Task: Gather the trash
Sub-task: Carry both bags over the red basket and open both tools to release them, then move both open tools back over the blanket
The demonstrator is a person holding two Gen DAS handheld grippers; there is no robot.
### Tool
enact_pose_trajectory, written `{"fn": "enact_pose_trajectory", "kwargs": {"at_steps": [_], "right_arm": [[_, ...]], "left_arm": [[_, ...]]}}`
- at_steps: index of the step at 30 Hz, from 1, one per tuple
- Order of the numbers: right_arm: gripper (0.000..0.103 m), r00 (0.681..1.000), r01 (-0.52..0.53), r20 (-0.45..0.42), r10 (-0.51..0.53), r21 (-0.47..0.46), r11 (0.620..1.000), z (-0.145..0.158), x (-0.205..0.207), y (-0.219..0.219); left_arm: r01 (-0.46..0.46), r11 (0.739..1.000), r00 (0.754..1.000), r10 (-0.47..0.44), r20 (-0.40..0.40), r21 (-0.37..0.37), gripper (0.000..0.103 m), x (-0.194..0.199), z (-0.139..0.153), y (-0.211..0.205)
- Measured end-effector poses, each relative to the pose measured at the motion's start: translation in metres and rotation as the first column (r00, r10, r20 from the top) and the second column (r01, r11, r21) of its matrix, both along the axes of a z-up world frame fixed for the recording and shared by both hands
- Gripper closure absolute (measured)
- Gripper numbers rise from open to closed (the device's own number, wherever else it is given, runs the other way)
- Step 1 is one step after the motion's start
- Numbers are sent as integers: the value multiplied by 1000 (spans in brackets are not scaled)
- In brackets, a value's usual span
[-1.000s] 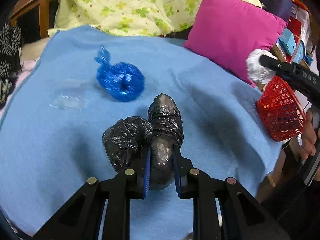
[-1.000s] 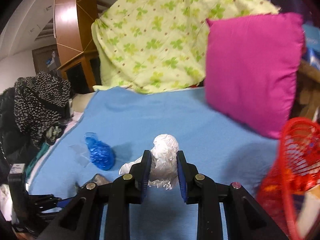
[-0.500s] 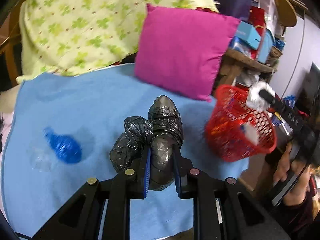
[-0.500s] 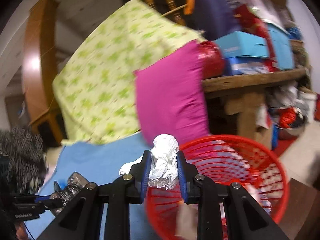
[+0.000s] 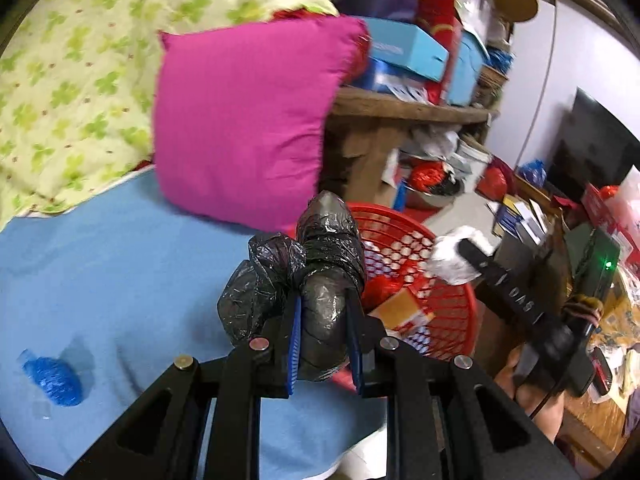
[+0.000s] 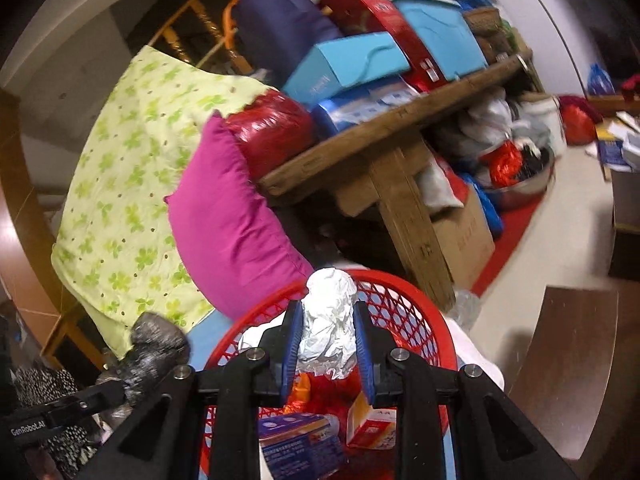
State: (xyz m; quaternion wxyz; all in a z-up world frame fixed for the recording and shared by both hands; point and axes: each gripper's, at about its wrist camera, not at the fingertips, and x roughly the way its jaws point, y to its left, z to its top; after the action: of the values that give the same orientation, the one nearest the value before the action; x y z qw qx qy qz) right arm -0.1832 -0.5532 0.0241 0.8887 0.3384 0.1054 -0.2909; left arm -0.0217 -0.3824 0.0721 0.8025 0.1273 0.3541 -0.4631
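The left wrist view looks forward and steeply down along the left tool [image 5: 324,332], close over the blue blanket [image 5: 120,280], with the red basket [image 5: 452,312] at about two o'clock. The right wrist view looks along the right tool [image 6: 328,344], tilted, nearly above the same red basket [image 6: 400,304] at its lower middle. Both share the basket, the magenta pillow [image 5: 240,120], the wooden shelf [image 6: 380,136] and each other's tool.
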Motion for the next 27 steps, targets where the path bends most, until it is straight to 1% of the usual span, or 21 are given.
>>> {"fn": "enact_pose_trajectory", "kwargs": {"at_steps": [3, 5, 6, 7, 8, 9, 10, 12, 14, 16, 17, 18, 19, 21, 23, 25, 26, 27], "right_arm": [[73, 1000, -7, -4, 7, 39, 999, -5, 3, -6], [73, 1000, -16, 1, 16, 68, 998, -9, 5, -8], [73, 1000, -21, -1, 21, 81, 996, -10, 8, -9], [73, 1000, -24, 3, 24, 91, 996, -12, 7, -8], [73, 999, -33, 11, 32, 104, 994, -13, 8, -9], [73, 999, -46, 20, 44, 119, 992, -14, 9, -9], [73, 998, -53, 25, 50, 126, 991, -14, 10, -8], [73, 998, -62, 29, 59, 127, 990, -14, 12, -5], [73, 997, -74, 45, 69, 120, 990, -12, 13, -2], [69, 996, -77, 50, 72, 109, 991, -8, 15, 2], [63, 997, -71, 46, 67, 106, 992, -7, 17, 5], [45, 997, -67, 47, 62, 109, 992, -7, 18, 6], [37, 997, -65, 53, 59, 111, 992, -6, 18, 7], [37, 996, -58, 77, 51, 94, 994, -3, 18, 13], [37, 994, -60, 89, 55, 56, 997, 2, 19, 21], [37, 990, -74, 115, 76, -15, 997, 12, 22, 37], [37, 989, -81, 122, 85, -43, 996, 17, 23, 44], [37, 986, -95, 129, 107, -97, 991, 23, 28, 58]], "left_arm": [[18, 1000, 999, -18, -31, 21, 81, -1, -9, -21], [22, 999, 999, -21, -37, 41, 80, -2, -14, -30], [20, 999, 999, -18, -37, 49, 76, -3, -16, -32], [19, 999, 999, -17, -36, 51, 69, -3, -17, -32], [20, 999, 999, -18, -32, 45, 65, -3, -17, -31], [17, 999, 1000, -16, -25, 39, 55, -4, -16, -29], [10, 999, 1000, -9, -13, 32, 48, -4, -15, -25], [-7, 1000, 1000, 7, 11, 23, 47, -3, -14, -17], [-19, 1000, 1000, 18, 8, 13, 47, 0, -13, -3], [-41, 999, 999, 41, -4, 9, 47, 6, -15, 14], [-50, 999, 999, 50, -4, 10, 47, 8, -16, 21], [-64, 998, 998, 64, -3, 14, 47, 11, -18, 31], [-75, 997, 997, 75, -2, 18, 47, 14, -20, 36], [-108, 994, 994, 108, -6, 30, 47, 21, -25, 55], [-145, 989, 989, 146, -18, 32, 47, 29, -31, 82], [-185, 982, 982, 186, -21, 38, 46, 36, -38, 109], [-216, 976, 976, 217, -19, 41, 46, 40, -43, 129], [-236, 971, 971, 237, -17, 43, 46, 42, -46, 142]]}}
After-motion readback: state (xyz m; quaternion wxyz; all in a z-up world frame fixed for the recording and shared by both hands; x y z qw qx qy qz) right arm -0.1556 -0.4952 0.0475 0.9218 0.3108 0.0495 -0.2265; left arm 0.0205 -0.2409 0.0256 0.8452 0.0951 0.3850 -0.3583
